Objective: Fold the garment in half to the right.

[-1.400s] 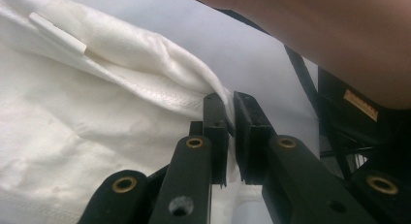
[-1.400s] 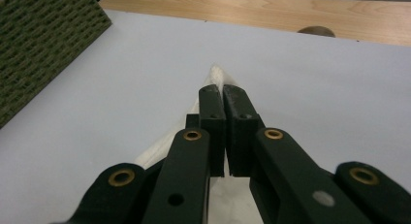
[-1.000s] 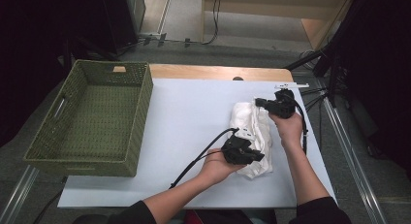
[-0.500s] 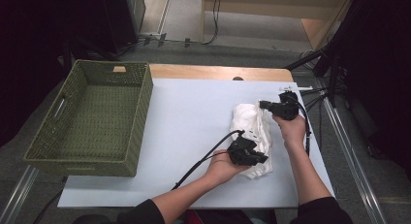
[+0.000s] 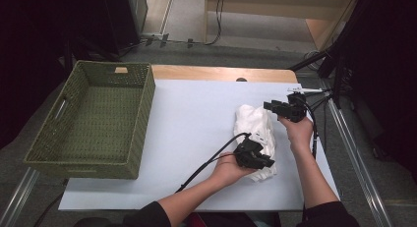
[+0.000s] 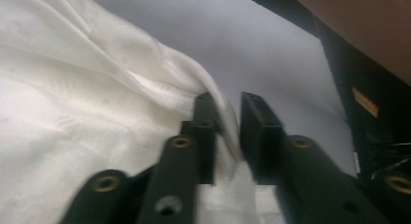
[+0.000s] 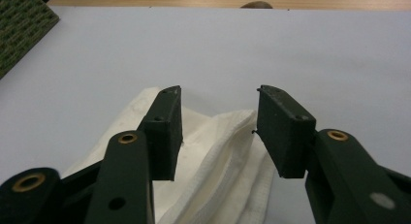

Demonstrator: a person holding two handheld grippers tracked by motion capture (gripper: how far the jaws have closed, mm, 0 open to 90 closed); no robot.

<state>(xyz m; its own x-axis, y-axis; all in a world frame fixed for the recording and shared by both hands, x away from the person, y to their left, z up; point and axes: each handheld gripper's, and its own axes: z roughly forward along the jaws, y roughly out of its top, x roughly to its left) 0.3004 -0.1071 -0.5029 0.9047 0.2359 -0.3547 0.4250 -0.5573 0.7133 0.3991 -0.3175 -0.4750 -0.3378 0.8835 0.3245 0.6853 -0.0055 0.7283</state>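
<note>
- The green basket (image 5: pixel 142 114) stands at the left side of the table (image 5: pixel 196 104). Nothing can be seen inside it, and it is well apart from both hands.
- The left gripper (image 5: pixel 267 162) is at the near end of the white cloth (image 5: pixel 253 126). Its jaws have just been opening, but only a little. In the left gripper view the gap of this gripper (image 6: pixel 228 107) is narrow. One thin fold of the cloth (image 6: pixel 97 117) stands between the jaws and leans on one of them. As far as I can see, the pads do not press it any more.
- The cloth lies in a folded bundle on the right half of the table, between the two grippers. Its long side runs from near to far. Compared with a second ago it has not changed its place, so the opening of the jaws did not disturb it.
- The right gripper (image 5: pixel 269 107) is at the far end of the cloth, and its jaws have just been opening much more. In the right gripper view they (image 7: pixel 218 117) stand wide apart. The layered edge of the cloth (image 7: pixel 228 161) lies below and between them, and the pads do not touch it.
- I judge that both hands have let the cloth go after a fold, so this step seems finished. The next move probably needs a new grip, either for one more fold or to carry the bundle left to the basket. The loose near fold could slip open if the left gripper catches it while leaving.
</note>
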